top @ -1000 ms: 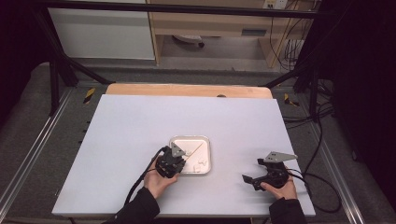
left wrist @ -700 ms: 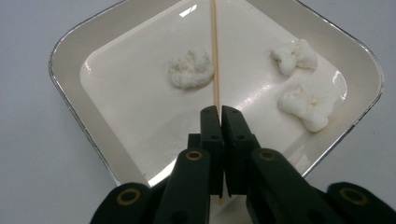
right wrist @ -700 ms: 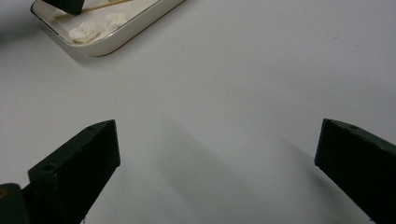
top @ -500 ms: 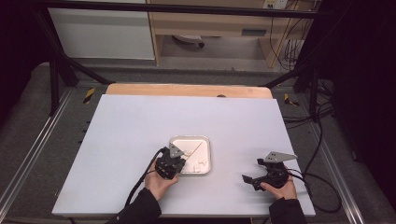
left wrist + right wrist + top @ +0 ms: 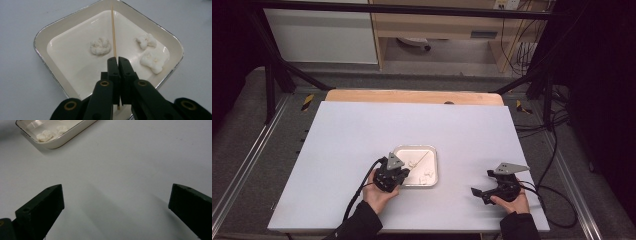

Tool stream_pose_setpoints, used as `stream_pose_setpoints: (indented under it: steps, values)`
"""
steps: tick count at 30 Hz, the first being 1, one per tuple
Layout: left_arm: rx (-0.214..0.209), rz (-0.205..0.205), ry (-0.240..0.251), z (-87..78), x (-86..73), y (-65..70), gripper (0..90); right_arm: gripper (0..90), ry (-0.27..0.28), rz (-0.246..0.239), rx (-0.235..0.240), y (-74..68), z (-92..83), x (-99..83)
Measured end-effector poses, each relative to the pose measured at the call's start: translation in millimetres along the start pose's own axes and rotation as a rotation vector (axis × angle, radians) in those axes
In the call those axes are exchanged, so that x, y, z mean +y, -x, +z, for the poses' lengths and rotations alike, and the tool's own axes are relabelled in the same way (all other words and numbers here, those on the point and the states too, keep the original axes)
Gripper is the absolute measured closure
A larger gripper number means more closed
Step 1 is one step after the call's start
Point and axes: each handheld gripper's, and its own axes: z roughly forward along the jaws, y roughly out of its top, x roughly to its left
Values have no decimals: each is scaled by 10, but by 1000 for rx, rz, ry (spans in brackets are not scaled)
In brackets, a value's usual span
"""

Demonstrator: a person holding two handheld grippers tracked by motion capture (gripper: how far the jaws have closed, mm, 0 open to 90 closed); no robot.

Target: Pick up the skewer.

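Left gripper view gives the good close-up: the left tongs (image 5: 117, 59) are clamped shut on a thin wooden skewer (image 5: 113, 32), which runs straight up from between the pads, across the white tray (image 5: 47, 30) and onto its far rim. Three white fluffy lumps sit in the tray, one (image 5: 100, 46) just left of the skewer and two (image 5: 150, 53) off to its right. You can't make any of that out properly from the high view, where the skewer (image 5: 422, 160) is only a faint line. What that view does give you is the layout: tray (image 5: 436, 165) near the middle of the desk (image 5: 362, 130) toward the front edge, left tongs (image 5: 399, 175) at its front left corner, right tongs (image 5: 478, 192) well off toward the front right corner. Right gripper view shows those jaws spread wide over bare desk, holding nothing, with the tray's corner (image 5: 53, 143) at upper left.

Compared to a second ago, nothing has really shifted: both hands in the same spots.
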Motion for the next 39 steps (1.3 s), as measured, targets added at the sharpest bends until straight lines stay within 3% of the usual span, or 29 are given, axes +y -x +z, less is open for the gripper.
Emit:
stream_pose_setpoints:
  steps: [9,15,30,39]
  values:
    - [-31,18,-7,-61,-15,-35,887,7,2,-28,-9,-49,14,39]
    - [-59,42,0,-104,11,-26,887,7,29,-109,-38,-152,25,134]
    - [-117,105,-18,-207,88,28,887,12,-19,-239,-61,-377,117,296]
    - [-139,137,-33,-232,131,43,887,15,-69,-354,-82,-543,216,403]
